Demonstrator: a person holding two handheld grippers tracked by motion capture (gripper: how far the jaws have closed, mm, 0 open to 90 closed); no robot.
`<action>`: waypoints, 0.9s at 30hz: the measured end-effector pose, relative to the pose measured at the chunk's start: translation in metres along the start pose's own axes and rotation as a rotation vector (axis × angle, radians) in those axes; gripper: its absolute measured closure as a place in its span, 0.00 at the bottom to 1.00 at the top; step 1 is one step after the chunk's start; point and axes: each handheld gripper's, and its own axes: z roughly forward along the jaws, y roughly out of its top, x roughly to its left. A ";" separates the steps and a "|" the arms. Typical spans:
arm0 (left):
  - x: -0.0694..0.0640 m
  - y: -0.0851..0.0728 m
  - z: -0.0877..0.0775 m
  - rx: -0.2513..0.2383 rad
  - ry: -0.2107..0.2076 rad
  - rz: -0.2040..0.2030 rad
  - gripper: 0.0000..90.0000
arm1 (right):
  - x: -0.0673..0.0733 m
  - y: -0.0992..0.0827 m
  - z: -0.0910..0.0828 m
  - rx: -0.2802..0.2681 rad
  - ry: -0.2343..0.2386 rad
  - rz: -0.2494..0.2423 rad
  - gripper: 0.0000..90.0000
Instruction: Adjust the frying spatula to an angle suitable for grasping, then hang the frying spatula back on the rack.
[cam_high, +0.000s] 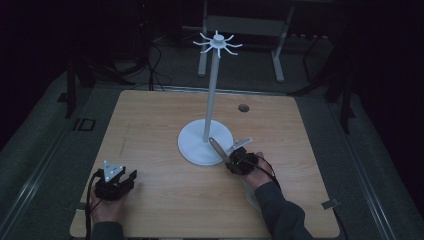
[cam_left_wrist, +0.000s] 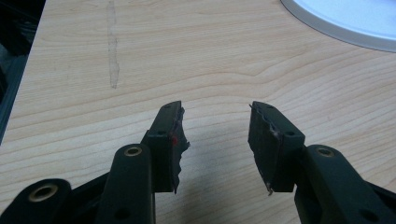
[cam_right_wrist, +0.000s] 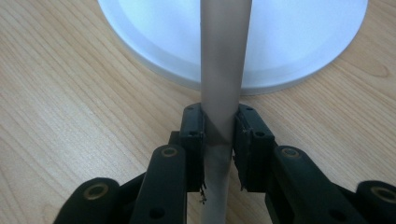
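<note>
A white stand with a round base (cam_high: 192, 145), a tall pole (cam_high: 212, 95) and a crown of hooks (cam_high: 218, 43) rises from the middle of the wooden table (cam_high: 150, 120). My right gripper (cam_high: 231, 159) sits at the base's front right edge, shut on a flat grey utensil handle (cam_high: 218, 149) that slants up and left over the base. In the right gripper view the handle (cam_right_wrist: 223, 70) runs up between the jaws of my right gripper (cam_right_wrist: 218, 122), across the base (cam_right_wrist: 299, 42). My left gripper (cam_high: 131, 177) rests open at the table's front left, nothing between its fingers (cam_left_wrist: 170, 135).
A small round hole (cam_high: 243, 107) marks the table's far right part. The base's rim (cam_left_wrist: 345, 23) lies ahead and to the right of the left gripper. Metal frame legs (cam_high: 278, 55) and cables (cam_high: 155, 65) stand on the dark floor behind the table.
</note>
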 end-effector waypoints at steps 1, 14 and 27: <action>0.000 0.000 -0.001 -0.001 0.001 0.000 0.61 | 0.000 0.000 -0.002 -0.008 -0.001 0.002 0.83; 0.000 0.000 -0.001 -0.004 0.005 -0.005 0.61 | -0.006 0.001 -0.021 -0.086 -0.006 0.018 0.83; 0.001 0.000 -0.002 -0.008 0.006 -0.007 0.60 | -0.009 0.004 -0.038 -0.155 -0.018 0.028 0.83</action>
